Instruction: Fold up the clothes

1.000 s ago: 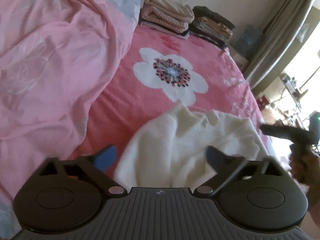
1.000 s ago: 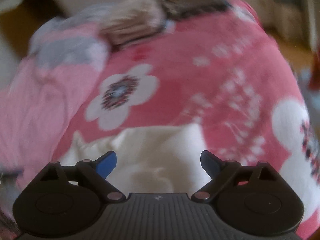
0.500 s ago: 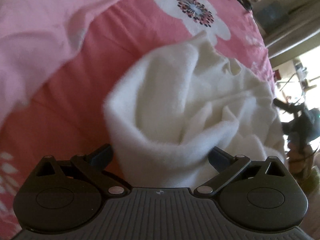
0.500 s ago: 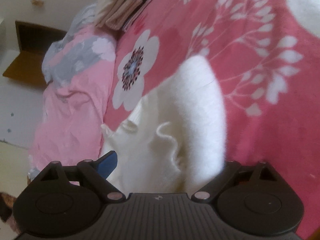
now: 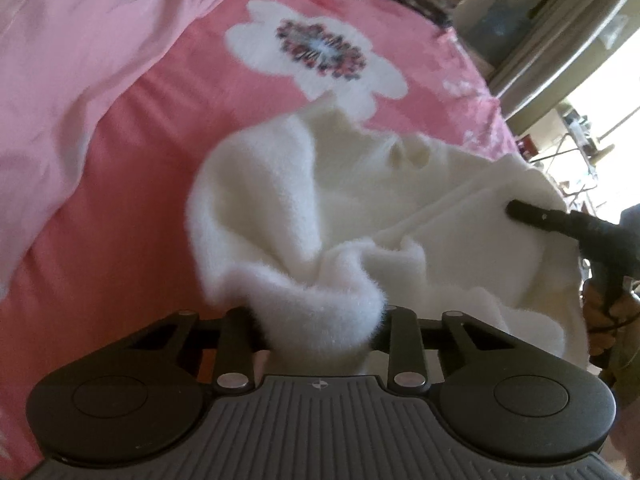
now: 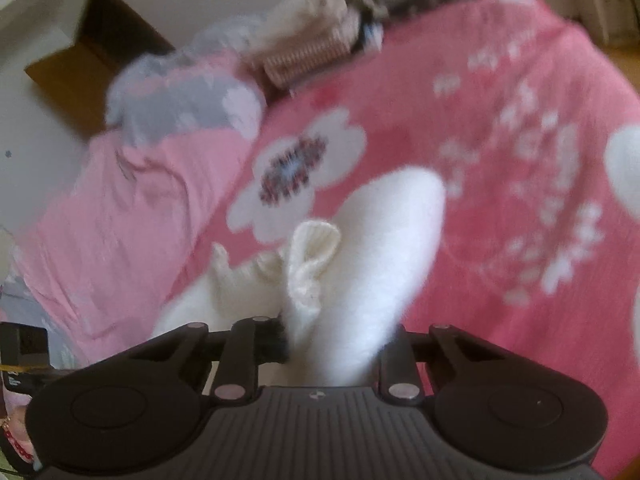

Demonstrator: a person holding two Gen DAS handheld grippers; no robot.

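A white fluffy garment [image 5: 352, 208] lies crumpled on the pink flowered bedsheet [image 5: 140, 184]. My left gripper [image 5: 320, 320] has its jaws closing on a bunched near edge of it, and the fabric is squeezed between them. In the right wrist view the same garment [image 6: 384, 240] rises from my right gripper [image 6: 336, 340], whose jaws are closing on another bunch beside a ribbed cuff [image 6: 312, 248]. The right gripper [image 5: 560, 224] also shows at the garment's right edge in the left wrist view, held by a hand. The fingertips of both are buried in fabric.
A pale pink duvet [image 5: 68, 60] is heaped along the left of the bed. Stacks of folded clothes [image 6: 316, 48] sit at the far end. A curtain [image 5: 560, 28] and a bright window are beyond the bed's right edge.
Both grippers came down onto the white garment and went from wide open to closed on bunches of its fabric. The garment is now gathered up between them.
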